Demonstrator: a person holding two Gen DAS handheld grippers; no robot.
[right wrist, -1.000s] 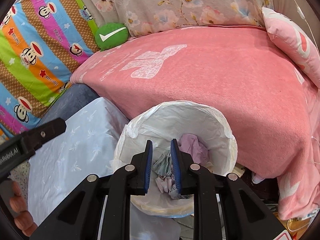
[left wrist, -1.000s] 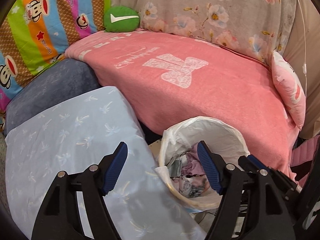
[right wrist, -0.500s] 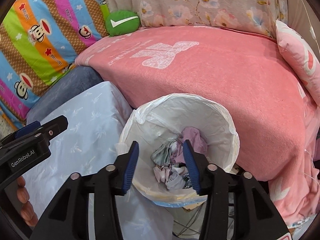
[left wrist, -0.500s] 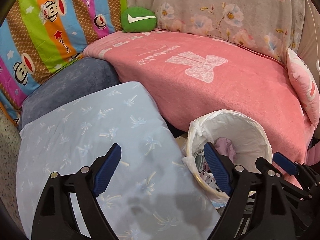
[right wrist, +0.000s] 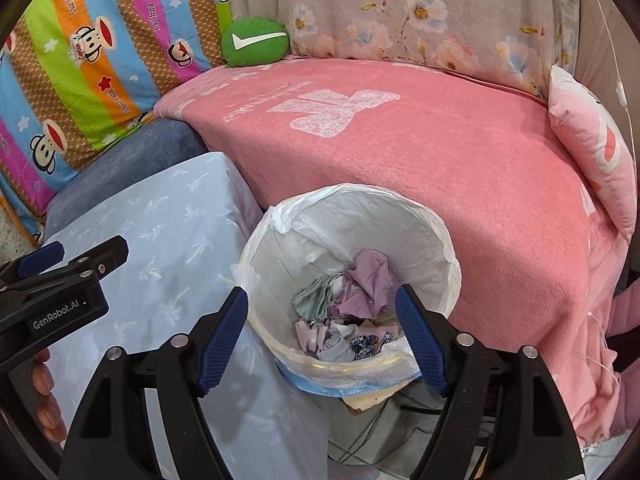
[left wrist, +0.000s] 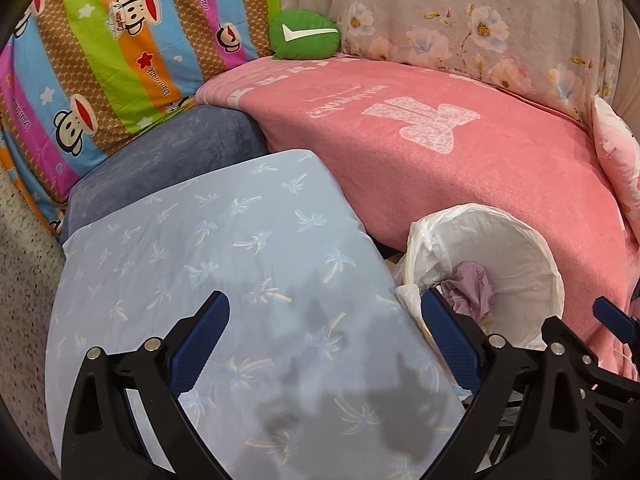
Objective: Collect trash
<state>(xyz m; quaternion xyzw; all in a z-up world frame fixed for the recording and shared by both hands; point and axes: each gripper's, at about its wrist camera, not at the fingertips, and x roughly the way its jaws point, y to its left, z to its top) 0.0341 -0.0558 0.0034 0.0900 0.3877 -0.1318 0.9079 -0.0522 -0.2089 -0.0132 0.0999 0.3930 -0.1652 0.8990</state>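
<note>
Right tool (right wrist: 320,340) jaws have just been opening over bin (right wrist: 450,256), nothing between (scrap dropped, likely). Left tool (left wrist: 324,344) spread, empty: fetch next.

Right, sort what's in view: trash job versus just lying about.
Job:
- lined trash bin
- crumpled scraps inside it
- right gripper, open above the bin
- left gripper, open

Lying about:
- pink blanket
- light blue cushion
- green pillow
- striped monkey quilt
</note>
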